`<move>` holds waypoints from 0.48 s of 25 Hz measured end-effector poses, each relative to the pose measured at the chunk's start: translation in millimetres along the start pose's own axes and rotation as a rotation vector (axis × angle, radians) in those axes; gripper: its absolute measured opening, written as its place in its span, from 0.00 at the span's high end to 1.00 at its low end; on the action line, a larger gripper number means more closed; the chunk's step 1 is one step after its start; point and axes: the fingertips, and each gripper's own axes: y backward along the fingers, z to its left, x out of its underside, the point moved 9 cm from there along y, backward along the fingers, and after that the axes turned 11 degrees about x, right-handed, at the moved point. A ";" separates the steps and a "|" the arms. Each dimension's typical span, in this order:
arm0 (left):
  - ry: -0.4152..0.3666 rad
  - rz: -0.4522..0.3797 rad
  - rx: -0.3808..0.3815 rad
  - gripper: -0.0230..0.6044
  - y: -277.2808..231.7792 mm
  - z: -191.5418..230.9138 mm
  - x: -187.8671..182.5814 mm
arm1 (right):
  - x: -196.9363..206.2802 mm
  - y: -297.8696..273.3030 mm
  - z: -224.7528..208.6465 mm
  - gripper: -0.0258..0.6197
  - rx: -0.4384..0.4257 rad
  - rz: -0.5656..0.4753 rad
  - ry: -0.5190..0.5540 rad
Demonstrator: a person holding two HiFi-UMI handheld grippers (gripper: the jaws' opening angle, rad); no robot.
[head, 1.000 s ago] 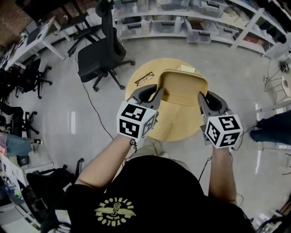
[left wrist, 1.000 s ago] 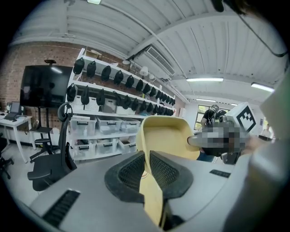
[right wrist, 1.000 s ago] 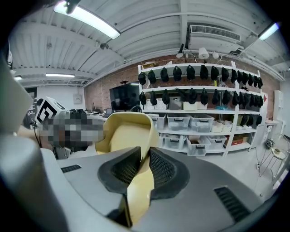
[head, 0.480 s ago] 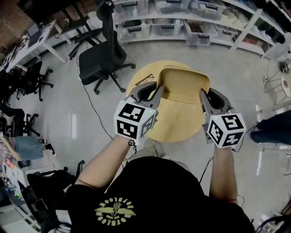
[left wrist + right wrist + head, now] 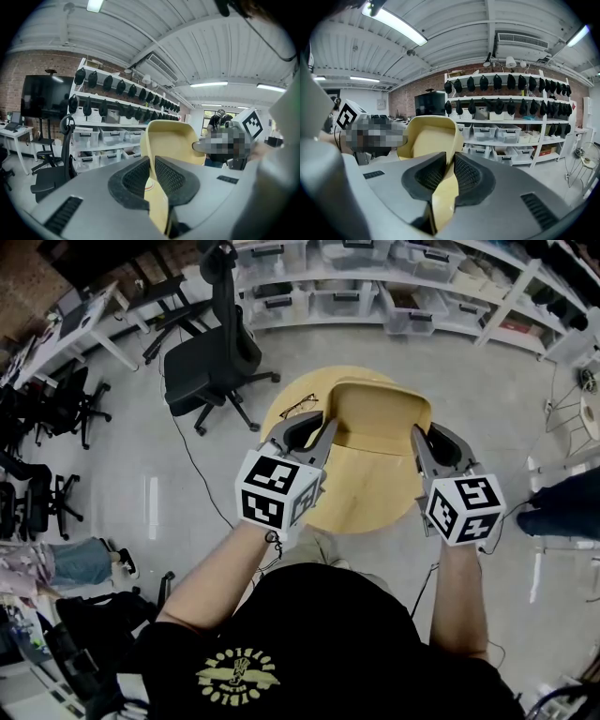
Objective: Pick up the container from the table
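Above the round wooden desk (image 5: 366, 493), you hold the container (image 5: 380, 418) by its two side walls, one gripper on each, over the far half of the top. It is a pale yellow, smooth-walled tub of thin plastic with rounded corners and a curled rim, its open side towards you.

Your left gripper (image 5: 314, 432) pinches the left wall: in the left gripper view its dark, mesh-textured fingers (image 5: 136, 178) press on both faces of the yellow wall. Your right gripper (image 5: 427, 442) has the right wall between its fingers (image 5: 466, 176) – they are closing and already bear on the plastic. Each grey gripper carries a white cube with black square markers.

A pair of thin-framed glasses (image 5: 297, 402) lies on the desk just left of the container. Beyond it stand a black office chair (image 5: 211, 352) and white shelves (image 5: 375, 287) of clear bins – their labels are too small to read, as is the yellow print on your black shirt.
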 end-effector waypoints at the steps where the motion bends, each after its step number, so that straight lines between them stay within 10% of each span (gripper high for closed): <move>1: 0.000 0.000 -0.001 0.89 0.3 0.1 -0.7 | -0.7 0.1 0.1 0.86 0.000 0.000 -0.001; 12: 0.008 0.009 0.001 0.89 -2.8 -1.0 3.8 | 3.8 -1.1 -1.6 0.86 0.002 0.010 -0.003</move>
